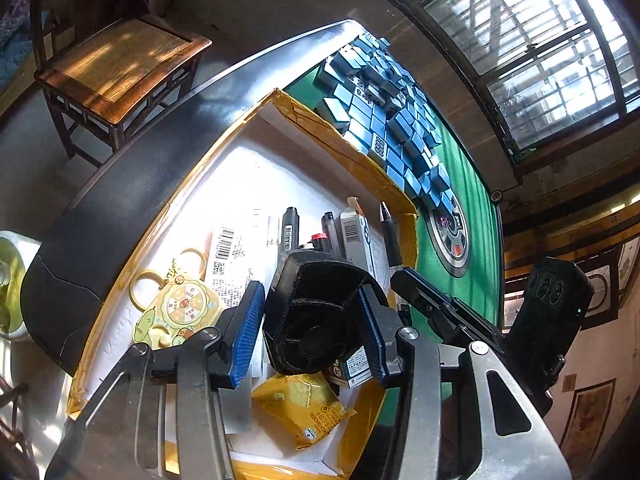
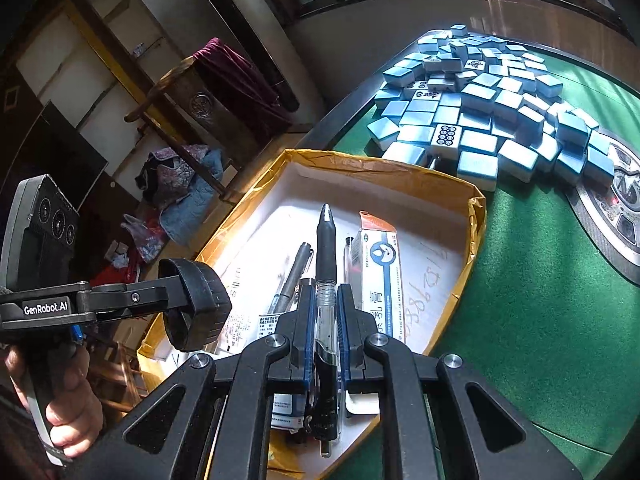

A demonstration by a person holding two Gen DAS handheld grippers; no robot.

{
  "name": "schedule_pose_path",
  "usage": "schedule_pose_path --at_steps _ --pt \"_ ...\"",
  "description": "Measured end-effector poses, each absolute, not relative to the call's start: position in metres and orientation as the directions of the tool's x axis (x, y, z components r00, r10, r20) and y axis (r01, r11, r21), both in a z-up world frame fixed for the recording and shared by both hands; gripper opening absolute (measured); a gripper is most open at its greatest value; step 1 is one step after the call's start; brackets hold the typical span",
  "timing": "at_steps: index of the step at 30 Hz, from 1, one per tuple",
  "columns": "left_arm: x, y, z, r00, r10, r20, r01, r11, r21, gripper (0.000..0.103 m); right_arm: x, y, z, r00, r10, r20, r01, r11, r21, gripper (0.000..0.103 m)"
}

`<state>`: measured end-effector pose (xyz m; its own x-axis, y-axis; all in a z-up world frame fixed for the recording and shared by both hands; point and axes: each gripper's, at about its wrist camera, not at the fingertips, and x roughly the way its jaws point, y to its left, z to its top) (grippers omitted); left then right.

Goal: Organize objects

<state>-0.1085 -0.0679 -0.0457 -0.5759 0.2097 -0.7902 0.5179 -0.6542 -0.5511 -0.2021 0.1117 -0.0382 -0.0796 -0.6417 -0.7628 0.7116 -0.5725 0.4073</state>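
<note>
Green table [image 2: 520, 320], box [image 2: 476, 208] below; left gripper [image 1: 308, 336] jaws half-spread around black tape roll [image 1: 316, 312]; right gripper [image 2: 324, 320] jaws clamped on pen [image 2: 326, 248].

The table [image 2: 520, 320] is covered in matt green felt-like cloth, with a smooth, dark rim that takes a soft sheen. The shallow box [image 2: 476, 216] is white card, its walls wrapped in glossy, wrinkled yellow-brown tape. In the right gripper [image 2: 325, 312] a pen [image 2: 326, 248] shows a matt black rubbery grip, a clear plastic barrel and a bright metal tip. The left gripper [image 1: 306, 324] has ribbed blue pads on brushed metal arms, around a matt black plastic holder [image 1: 320, 304]. The tiles [image 2: 480, 120] far on the table look smooth and glossy, blue over white. Near the front lies a crinkled, shiny yellow packet [image 1: 300, 408]. The chair [image 1: 120, 60] seat is varnished wood.
</note>
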Motion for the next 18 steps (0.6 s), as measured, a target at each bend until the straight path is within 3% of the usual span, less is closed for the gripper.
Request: schedule_pose_path --at_steps 18 --pt "-0.129 -0.072 -0.067 -0.521 0.140 -0.842 0.540 -0.710 -0.452 0.044 -0.208 0.076 -0.067 -0.066 -0.572 -0.817 0.735 -0.582 0.348 0.010"
